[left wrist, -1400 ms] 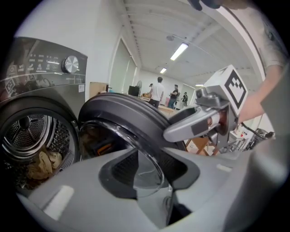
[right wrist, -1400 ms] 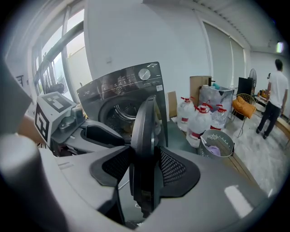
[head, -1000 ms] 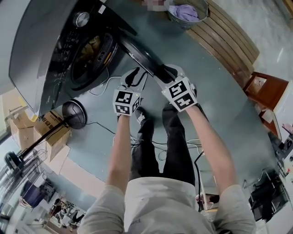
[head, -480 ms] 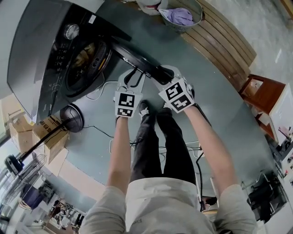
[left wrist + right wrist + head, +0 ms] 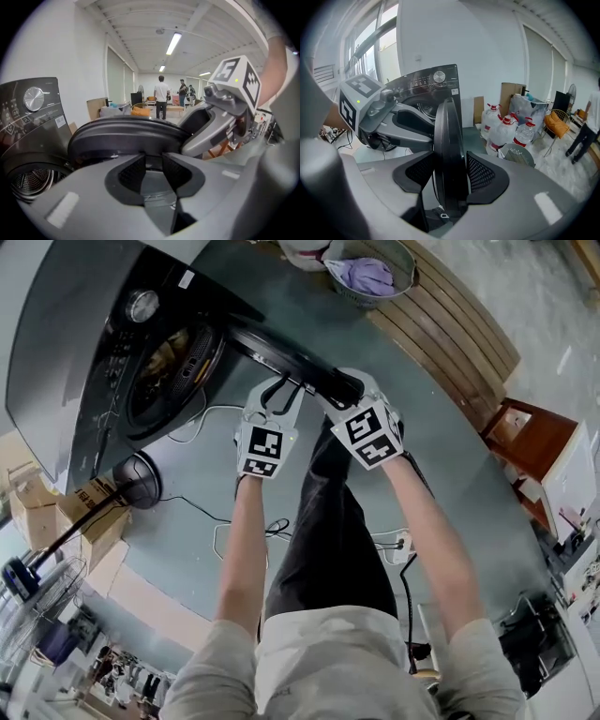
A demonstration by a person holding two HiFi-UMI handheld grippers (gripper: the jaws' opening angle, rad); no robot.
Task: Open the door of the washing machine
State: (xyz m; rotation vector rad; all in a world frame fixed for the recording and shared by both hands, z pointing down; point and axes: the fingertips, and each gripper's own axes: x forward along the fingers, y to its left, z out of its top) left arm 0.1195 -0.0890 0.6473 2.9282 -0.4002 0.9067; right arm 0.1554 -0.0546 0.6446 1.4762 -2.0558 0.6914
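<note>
While your right gripper (image 5: 450, 174) is clamping the door (image 5: 449, 136) edge-on, its pads are pressing on both faces of the rim. The door's lower edge is dropping out of sight behind the gripper body.

In the head view the door (image 5: 298, 364) is standing swung out from the washer (image 5: 80, 362), running from the drum (image 5: 173, 357) mouth toward you. Its hinge end is too dark to make out. The right gripper (image 5: 349, 388) is covering the free end there, so its fingertips are not showing from above.

Your left gripper (image 5: 153, 171) is holding nothing. Its jaws have just been closing and are standing partly apart, with only its own body showing in the gap. The door (image 5: 126, 136) is lying just beyond the pads. Whether the left gripper (image 5: 278, 390) is touching the rim cannot be told.

The drum (image 5: 33, 180) is being cut off at the lower left of the left gripper view. Something yellowish is showing inside from above, too blurred to name.
</note>
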